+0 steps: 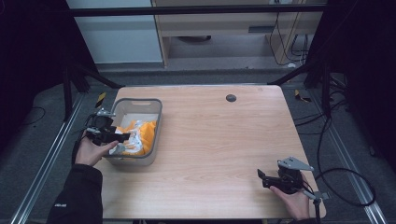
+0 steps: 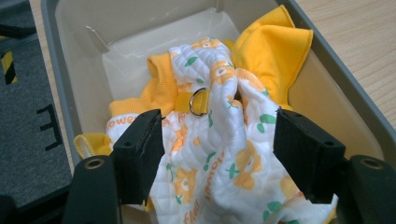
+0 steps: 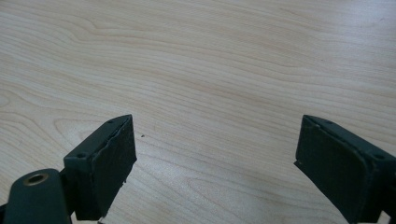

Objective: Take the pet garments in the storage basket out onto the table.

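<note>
Nearest in the high view are my two forearms, coming up from the bottom edge. My right tool (image 1: 263, 178) sits low over the pale wood-grain counter (image 1: 210, 135) near its front right corner, well apart from everything else. My left tool (image 1: 122, 138) reaches over the near left rim of a grey rectangular plastic bin (image 1: 159, 122), which holds a bundle of yellow and white cloth. A small dark round disc (image 1: 230, 98) lies on the counter toward the far edge.

From the left gripper view, my left tool (image 2: 219, 149) stands wide, its black jaws on either side of a quilted white garment printed with orange flowers and green leaves (image 2: 219, 154), not pinching it. A metal ring (image 2: 200, 101) on a yellow strap lies in its folds, and soft ribbed yellow fabric (image 2: 271, 51) bunches behind it against the bin's smooth wall (image 2: 322, 100).

From the right gripper view, my right tool (image 3: 215, 154) is spread wide over bare wood grain (image 3: 210, 70), holding nothing.
</note>
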A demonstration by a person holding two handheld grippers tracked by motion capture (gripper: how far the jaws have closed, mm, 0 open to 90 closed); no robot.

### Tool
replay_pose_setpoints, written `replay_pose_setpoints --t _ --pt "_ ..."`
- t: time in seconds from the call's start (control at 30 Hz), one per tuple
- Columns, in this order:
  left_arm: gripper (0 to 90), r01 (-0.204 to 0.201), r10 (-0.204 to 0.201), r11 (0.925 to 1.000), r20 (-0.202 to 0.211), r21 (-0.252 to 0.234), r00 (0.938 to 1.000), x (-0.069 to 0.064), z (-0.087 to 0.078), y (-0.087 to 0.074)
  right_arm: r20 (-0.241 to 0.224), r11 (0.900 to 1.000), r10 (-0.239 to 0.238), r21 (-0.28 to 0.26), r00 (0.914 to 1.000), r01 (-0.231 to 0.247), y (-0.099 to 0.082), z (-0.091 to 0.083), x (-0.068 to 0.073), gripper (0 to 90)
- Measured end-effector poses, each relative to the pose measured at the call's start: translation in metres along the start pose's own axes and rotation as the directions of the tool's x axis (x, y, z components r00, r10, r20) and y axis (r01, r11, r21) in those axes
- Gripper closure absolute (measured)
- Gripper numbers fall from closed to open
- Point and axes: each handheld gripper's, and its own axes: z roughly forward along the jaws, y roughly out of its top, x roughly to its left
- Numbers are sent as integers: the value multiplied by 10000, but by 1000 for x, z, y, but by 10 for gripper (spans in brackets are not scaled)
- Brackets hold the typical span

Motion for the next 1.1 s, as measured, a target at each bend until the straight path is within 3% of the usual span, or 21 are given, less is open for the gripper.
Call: replay_pose_setpoints --t 0.37,0.7,0.9,1.1 --pt "411 -141 140 9984 16 543 9999 -1 13 2 -31 10000 -42 79 10000 42 0 1 1 120" --pt "527 -143 101 9948 420 1009 9991 -2 25 1 -70 9999 -54 135 10000 55 0 1 1 120" --pt "658 59 -158 9920 780 1259 9968 -1 27 0 -70 9998 -159 148 9998 160 -1 2 1 119" --pt "758 108 -229 9889 801 1479 9965 -1 27 1 -122 9997 -68 221 9999 71 -1 2 2 118"
